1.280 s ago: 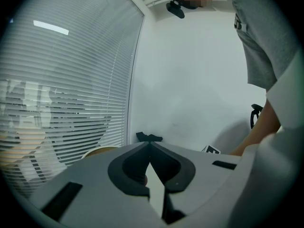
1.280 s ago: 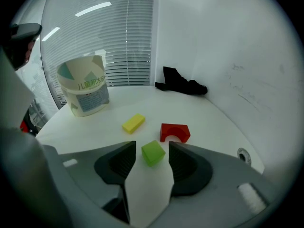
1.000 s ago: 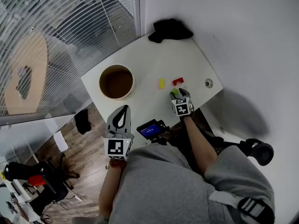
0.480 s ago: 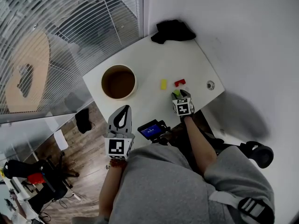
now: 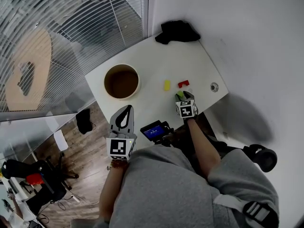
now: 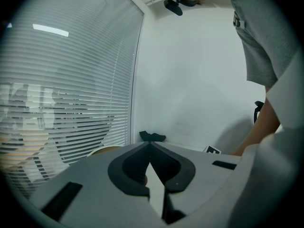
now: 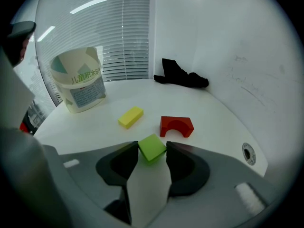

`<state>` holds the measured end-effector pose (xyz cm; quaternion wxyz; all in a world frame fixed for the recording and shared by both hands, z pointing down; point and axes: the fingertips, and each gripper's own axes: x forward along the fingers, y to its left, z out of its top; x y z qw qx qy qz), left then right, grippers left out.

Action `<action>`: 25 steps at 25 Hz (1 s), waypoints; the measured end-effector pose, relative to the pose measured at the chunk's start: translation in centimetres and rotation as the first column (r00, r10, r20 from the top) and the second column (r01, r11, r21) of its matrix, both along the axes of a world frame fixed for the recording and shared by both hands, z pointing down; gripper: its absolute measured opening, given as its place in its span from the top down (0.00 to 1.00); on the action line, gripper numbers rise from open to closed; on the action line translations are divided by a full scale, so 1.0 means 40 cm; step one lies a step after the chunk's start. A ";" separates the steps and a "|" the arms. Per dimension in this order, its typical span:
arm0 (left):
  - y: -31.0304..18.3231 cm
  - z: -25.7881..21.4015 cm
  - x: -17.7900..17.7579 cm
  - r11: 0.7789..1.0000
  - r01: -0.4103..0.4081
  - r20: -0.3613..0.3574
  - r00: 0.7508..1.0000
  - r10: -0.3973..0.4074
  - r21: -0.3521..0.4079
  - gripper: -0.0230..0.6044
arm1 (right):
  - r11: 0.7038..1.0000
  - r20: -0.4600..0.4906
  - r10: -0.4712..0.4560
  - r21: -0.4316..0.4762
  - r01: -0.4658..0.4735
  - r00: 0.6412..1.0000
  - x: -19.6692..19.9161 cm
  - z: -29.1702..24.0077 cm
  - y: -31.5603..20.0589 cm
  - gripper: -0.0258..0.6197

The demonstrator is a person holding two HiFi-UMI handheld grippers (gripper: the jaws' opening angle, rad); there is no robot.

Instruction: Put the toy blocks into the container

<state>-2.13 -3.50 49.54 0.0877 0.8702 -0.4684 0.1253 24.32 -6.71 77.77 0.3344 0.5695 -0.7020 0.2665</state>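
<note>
Closing on the green block [image 7: 151,149], the right gripper [image 7: 152,145] has both pads touching the block's sides, low on the table [image 5: 156,56] at its near right edge. The right forearm [image 5: 202,141] reaches out straight from the lap. The left gripper [image 6: 150,145] is pinched together, empty, held off the table's near edge above the knee.

- Red arch block [image 7: 176,126] just beyond the green block; yellow block [image 7: 130,117] to its left, apart.
- Container [image 7: 80,80] upright, well left, mouth open.
- Black cloth [image 7: 183,77] at the far edge by the white wall [image 7: 228,42].
- Round cable port [image 7: 247,152] near the right edge.
- Blinds [image 5: 71,23] along the left side.
- Bare tabletop between the blocks and the container.
</note>
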 end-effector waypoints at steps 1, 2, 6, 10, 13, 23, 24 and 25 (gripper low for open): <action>-0.001 0.002 0.000 1.000 -0.002 -0.001 1.000 0.002 0.000 0.95 | 1.000 0.001 -0.004 0.003 0.004 1.000 -0.003 -0.007 -0.003 0.66; -0.001 0.002 0.001 1.000 -0.003 -0.003 1.000 0.003 0.001 0.95 | 1.000 0.001 -0.008 0.009 0.008 1.000 -0.005 -0.013 -0.006 0.66; -0.008 0.002 0.009 1.000 -0.008 -0.009 1.000 0.008 0.001 0.95 | 1.000 -0.008 -0.016 0.025 0.017 1.000 -0.006 -0.031 -0.019 0.66; -0.012 0.003 0.016 1.000 -0.010 -0.012 1.000 0.010 0.005 0.95 | 0.999 0.005 -0.015 0.040 0.015 1.000 -0.005 -0.054 -0.028 0.66; -0.015 -0.003 0.012 1.000 -0.008 -0.012 1.000 0.008 0.011 0.95 | 0.997 -0.004 -0.021 0.078 0.022 1.000 -0.006 -0.092 -0.046 0.66; -0.028 -0.008 -0.001 1.000 0.012 -0.022 1.000 -0.012 0.009 0.95 | 0.987 0.004 -0.053 0.154 0.052 0.999 -0.035 -0.180 -0.102 0.66; -0.026 -0.007 -0.004 1.000 0.016 -0.022 1.000 -0.015 0.006 0.95 | 0.985 0.005 -0.057 0.162 0.056 0.998 -0.039 -0.189 -0.106 0.66; -0.026 -0.007 -0.008 1.000 0.020 -0.023 1.000 -0.019 0.009 0.95 | 0.984 0.008 -0.061 0.171 0.058 0.998 -0.044 -0.199 -0.109 0.66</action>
